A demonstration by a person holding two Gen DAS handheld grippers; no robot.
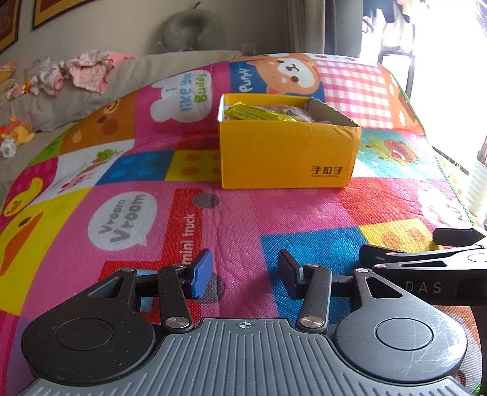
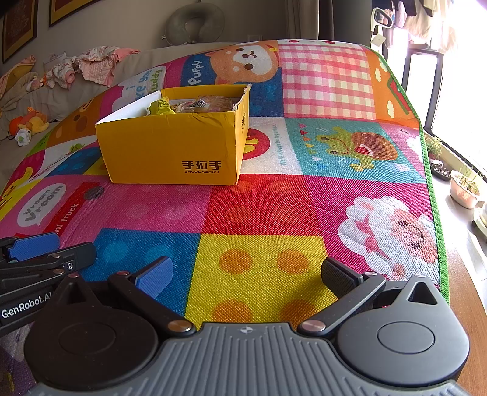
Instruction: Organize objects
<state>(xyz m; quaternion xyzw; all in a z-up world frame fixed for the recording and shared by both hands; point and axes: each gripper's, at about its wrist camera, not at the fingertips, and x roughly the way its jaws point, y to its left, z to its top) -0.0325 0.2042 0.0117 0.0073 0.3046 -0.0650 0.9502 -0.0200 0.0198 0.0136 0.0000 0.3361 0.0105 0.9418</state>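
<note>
A yellow cardboard box (image 1: 286,152) stands open on the colourful play mat (image 1: 243,213); it also shows in the right wrist view (image 2: 173,149). Inside lie a yellow snack packet (image 1: 258,113) and clear-wrapped buns (image 2: 210,103). My left gripper (image 1: 245,274) is open and empty, low over the mat, well in front of the box. My right gripper (image 2: 248,274) is open wide and empty, over the yellow square of the mat (image 2: 258,268), to the right of the left gripper. Each gripper shows at the edge of the other's view.
Crumpled clothes (image 2: 88,65) and a plush toy (image 2: 29,123) lie on the grey bedding at the left. A grey neck pillow (image 2: 194,22) leans on the back wall. Potted plants (image 2: 464,185) stand by the window beyond the mat's right edge.
</note>
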